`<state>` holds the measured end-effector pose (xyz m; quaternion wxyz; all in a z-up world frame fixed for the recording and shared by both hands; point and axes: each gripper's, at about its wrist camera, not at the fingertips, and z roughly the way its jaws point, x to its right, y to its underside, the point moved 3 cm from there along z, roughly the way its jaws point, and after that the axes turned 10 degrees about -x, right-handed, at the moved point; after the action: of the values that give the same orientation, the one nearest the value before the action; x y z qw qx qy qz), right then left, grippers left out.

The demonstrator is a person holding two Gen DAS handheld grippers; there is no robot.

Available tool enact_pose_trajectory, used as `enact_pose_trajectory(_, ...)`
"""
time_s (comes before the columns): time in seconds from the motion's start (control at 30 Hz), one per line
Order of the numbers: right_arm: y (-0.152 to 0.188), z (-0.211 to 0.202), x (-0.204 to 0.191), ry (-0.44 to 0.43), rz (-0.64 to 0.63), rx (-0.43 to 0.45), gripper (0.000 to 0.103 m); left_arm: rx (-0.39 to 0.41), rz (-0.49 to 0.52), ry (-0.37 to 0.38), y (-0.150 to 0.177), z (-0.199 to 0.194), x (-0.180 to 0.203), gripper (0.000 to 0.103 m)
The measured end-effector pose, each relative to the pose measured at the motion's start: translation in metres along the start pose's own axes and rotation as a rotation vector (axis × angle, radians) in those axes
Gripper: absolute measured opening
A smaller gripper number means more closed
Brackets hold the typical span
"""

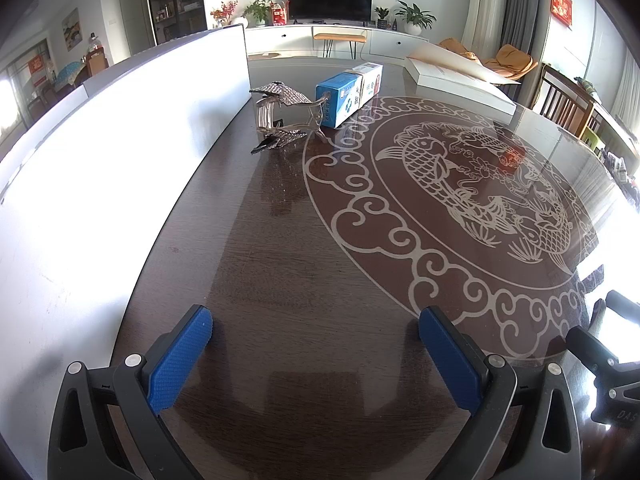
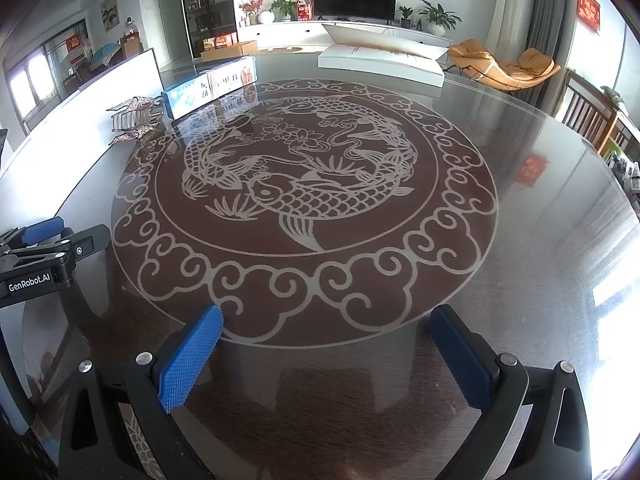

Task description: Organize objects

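Two small things are seen on the table: a hair clip and a blue box, with a white box set end to end against the blue one on its far side. The clip (clear plastic, with glittery wings) lies just beside the blue box, on the side nearer the white board that stands along the table's edge. In the right view the clip is found left of the blue box, and the white box beyond it. All three are placed at the rim of the fish medallion, on its board side. A flat white slab is laid at the far side of the medallion, well apart from the boxes.

The left gripper is held low over the table, near the medallion's near edge and well apart from the clip; its jaws are spread wide, with nothing between them. The right gripper is likewise spread wide and empty, at the medallion's near rim. The left gripper is also caught at the right view's left edge.
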<state>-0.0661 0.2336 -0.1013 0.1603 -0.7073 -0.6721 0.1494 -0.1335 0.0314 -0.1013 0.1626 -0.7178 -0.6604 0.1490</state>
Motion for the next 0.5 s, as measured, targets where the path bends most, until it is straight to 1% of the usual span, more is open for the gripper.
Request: enact_pose_trajectory(0.5, 0.0003, -0.0006, 0.0013, -0.004, 0.004, 0.002, 0.103, 0.000, 0.000, 0.000, 0.0000, 0.0000, 0.0000, 0.103)
